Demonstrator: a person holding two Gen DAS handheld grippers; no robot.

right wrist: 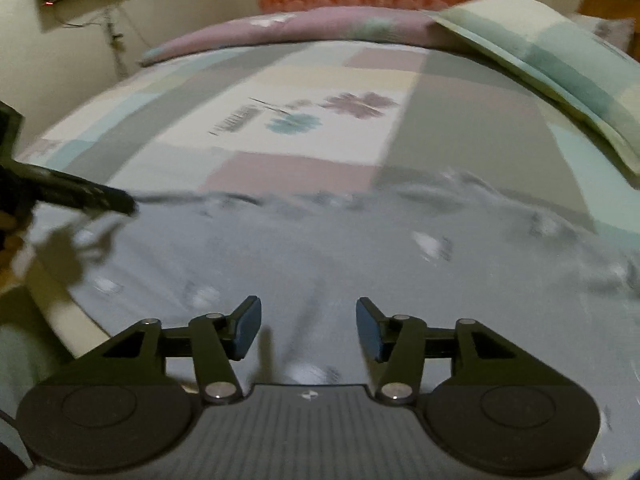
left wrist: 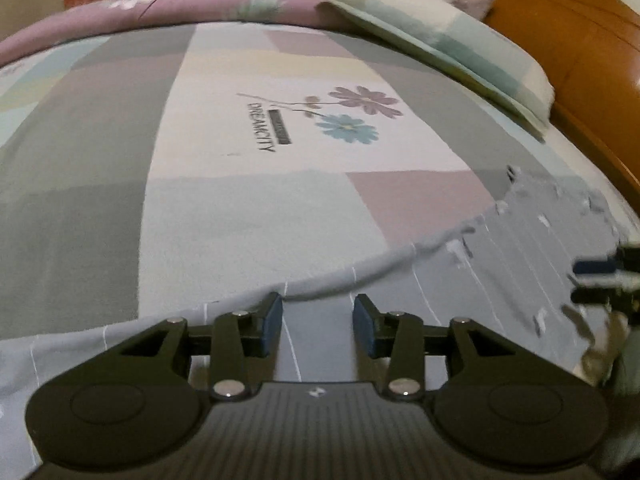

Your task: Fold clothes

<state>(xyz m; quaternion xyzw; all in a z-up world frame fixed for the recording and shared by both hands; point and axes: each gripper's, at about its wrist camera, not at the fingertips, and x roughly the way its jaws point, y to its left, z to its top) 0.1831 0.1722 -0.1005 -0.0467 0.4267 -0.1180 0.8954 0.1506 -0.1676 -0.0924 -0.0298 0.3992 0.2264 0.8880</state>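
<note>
Grey fabric with thin pale stripes and small white marks, evidently the garment [left wrist: 500, 280] to be folded, lies spread on the near part of a bed [left wrist: 240, 208] whose sheet is printed in grey, pink, cream and pale-blue blocks with two flowers and lettering; a checked pillow [left wrist: 452, 44] rests by the wooden headboard [left wrist: 568, 40], and a mauve quilt [left wrist: 192, 8] lies along the far edge. Left gripper [left wrist: 318, 322] hangs over the garment's far hem, jaws partly apart, nothing between the blue pads; the cloth passes beneath them, contact not determinable. Right gripper [right wrist: 308, 326] is over the middle of the grey cloth [right wrist: 320, 240], jaws somewhat wider and likewise empty; that view is smeared, so detail there is poor. Each gripper appears at the edge of the other's view, so the two stand fairly near one another. Judgement: neither tool has hold of the garment, and a fresh grasp is the next requirement. Risks: a closing on the hem could gather the bed sheet along with the cloth, since the two lie flat against each other; a bite taken mid-panel by the right tool, rather than at an edge or corner, would raise a bunch and give a crooked fold; uneven lifting between the two hands would skew the crease; the far hem already looks rumpled and could be folded in unnoticed.
</note>
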